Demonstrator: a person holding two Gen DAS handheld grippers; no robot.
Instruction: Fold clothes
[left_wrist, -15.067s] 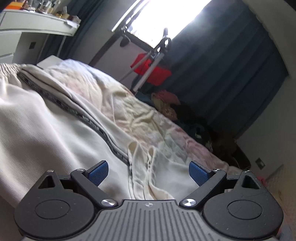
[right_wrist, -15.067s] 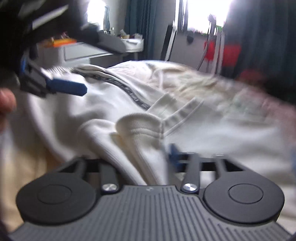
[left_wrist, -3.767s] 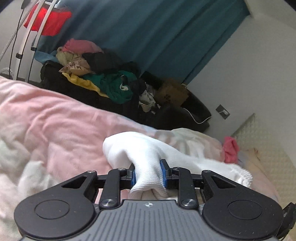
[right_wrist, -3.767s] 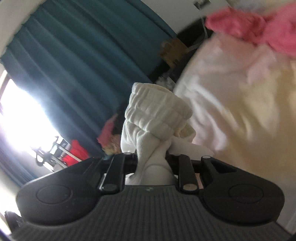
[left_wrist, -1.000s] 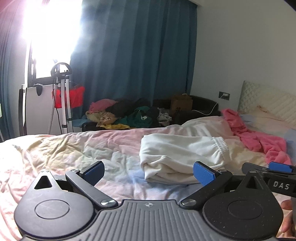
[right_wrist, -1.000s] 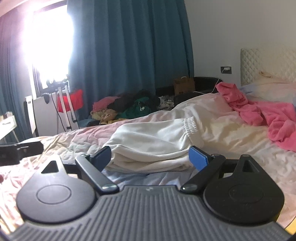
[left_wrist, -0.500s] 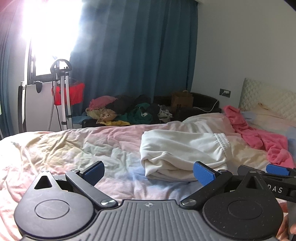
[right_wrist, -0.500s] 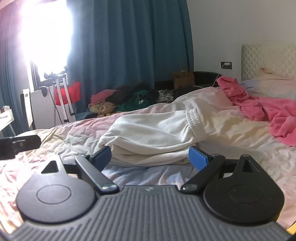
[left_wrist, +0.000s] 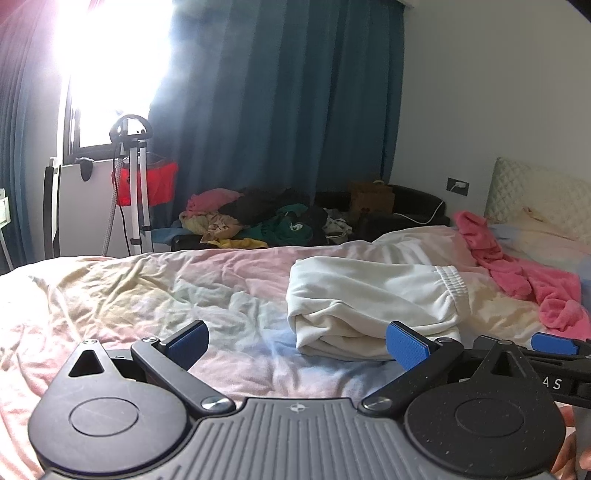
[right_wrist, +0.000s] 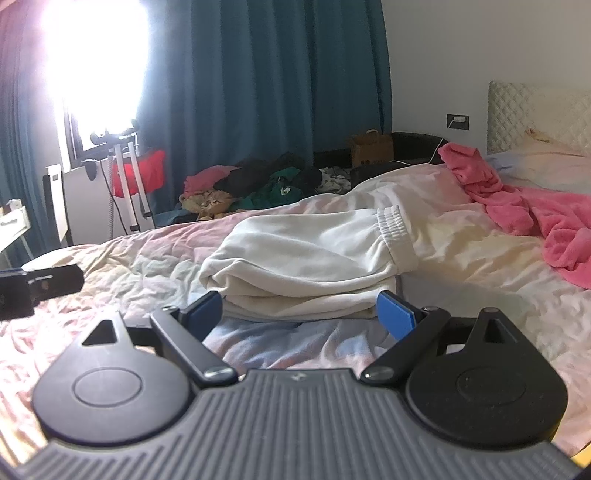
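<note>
Folded cream trousers (left_wrist: 373, 299) (right_wrist: 314, 258) lie in a thick bundle on the bed, with the elastic waistband to the right. My left gripper (left_wrist: 297, 341) hovers open over the sheet, short of the bundle and to its left, nothing between its blue pads. My right gripper (right_wrist: 301, 314) is also open and empty, just in front of the bundle's near edge. In the left wrist view the right gripper's side (left_wrist: 546, 354) shows at the right edge. The left gripper's side (right_wrist: 37, 288) shows at the left edge of the right wrist view.
A pastel bedsheet (left_wrist: 147, 295) covers the bed. A pink garment (right_wrist: 535, 210) lies crumpled to the right, near the padded headboard (right_wrist: 535, 110). A pile of clothes (left_wrist: 258, 221) sits beyond the bed by teal curtains. A stand with a red bag (left_wrist: 140, 181) is at the window.
Both grippers have stayed open and almost still. The views have tipped slightly down, so the folded trousers sit a touch higher in each frame.
</note>
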